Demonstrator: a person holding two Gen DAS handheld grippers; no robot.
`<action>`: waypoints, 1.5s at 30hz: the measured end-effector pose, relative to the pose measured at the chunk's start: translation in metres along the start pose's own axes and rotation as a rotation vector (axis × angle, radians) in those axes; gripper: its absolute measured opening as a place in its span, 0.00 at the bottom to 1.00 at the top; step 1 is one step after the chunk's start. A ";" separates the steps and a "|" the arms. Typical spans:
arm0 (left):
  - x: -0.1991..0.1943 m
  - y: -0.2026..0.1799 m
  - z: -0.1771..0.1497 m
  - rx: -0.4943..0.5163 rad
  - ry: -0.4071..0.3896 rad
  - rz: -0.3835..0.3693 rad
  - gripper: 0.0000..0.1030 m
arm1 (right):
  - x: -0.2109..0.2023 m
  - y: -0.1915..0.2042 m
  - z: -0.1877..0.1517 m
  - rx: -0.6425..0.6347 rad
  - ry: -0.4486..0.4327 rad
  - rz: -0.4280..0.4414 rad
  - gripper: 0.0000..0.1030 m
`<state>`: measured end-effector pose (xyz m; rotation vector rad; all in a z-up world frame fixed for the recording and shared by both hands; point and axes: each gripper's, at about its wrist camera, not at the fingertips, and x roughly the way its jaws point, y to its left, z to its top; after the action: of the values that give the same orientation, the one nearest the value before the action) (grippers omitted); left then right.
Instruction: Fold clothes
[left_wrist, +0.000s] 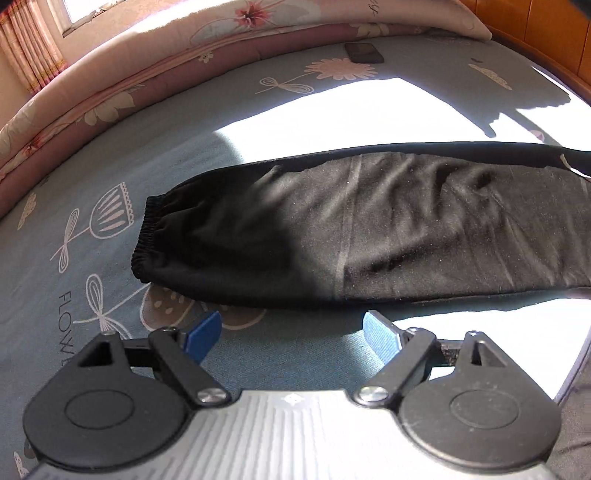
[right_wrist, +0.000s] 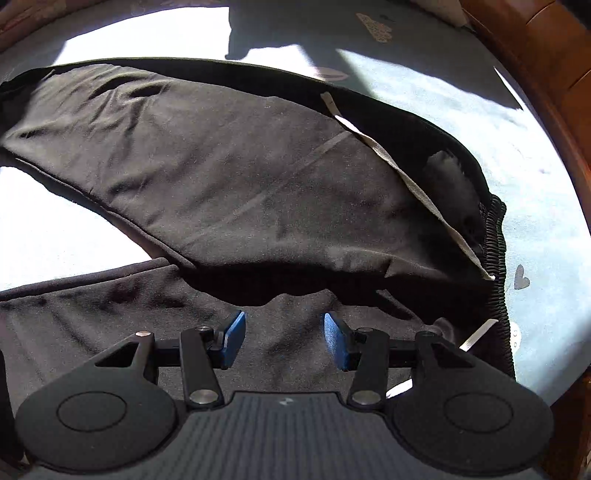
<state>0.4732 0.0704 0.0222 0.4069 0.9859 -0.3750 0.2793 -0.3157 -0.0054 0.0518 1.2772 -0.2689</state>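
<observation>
The bed (left_wrist: 258, 122) fills both views, blue-grey sheet with flower prints, hard sunlight in a big patch across the middle. On it lie the black trousers (left_wrist: 369, 229), stretched flat and crosswise. In the left wrist view one leg runs from its elastic cuff (left_wrist: 144, 240) at 9 o'clock off past 3 o'clock. In the right wrist view the upper part spreads wide, with the ribbed waistband (right_wrist: 500, 258) at 3 o'clock.

Judging by the lie, this is early: the trousers look laid out, one leg perhaps already over the other, and no crosswise fold made yet. The next move calls for a grip at each end.

The left gripper (left_wrist: 291, 332) hangs just short of the leg's near edge, blue pads apart, nothing between them. The right gripper (right_wrist: 284, 338) hovers over black cloth, pads apart too, holding nothing.

Room now: rolled floral quilt (left_wrist: 147, 70) at 11 o'clock, wooden bed frame (right_wrist: 546, 74) at 2, curtain (left_wrist: 26, 48) far left, and a dark phone (left_wrist: 364, 52) on the sheet at 12.
</observation>
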 end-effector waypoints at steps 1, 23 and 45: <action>-0.008 -0.012 -0.003 0.006 0.007 0.002 0.82 | 0.009 -0.017 -0.002 -0.003 0.003 0.011 0.51; -0.060 -0.353 0.016 0.041 0.136 -0.172 0.82 | 0.001 -0.214 -0.014 -0.007 -0.174 0.349 0.28; -0.084 -0.308 -0.056 -0.200 0.189 -0.084 0.82 | 0.056 -0.125 0.111 -0.366 -0.198 0.398 0.02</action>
<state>0.2425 -0.1574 0.0176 0.2222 1.2163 -0.3139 0.3697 -0.4665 -0.0126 -0.0338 1.0748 0.2966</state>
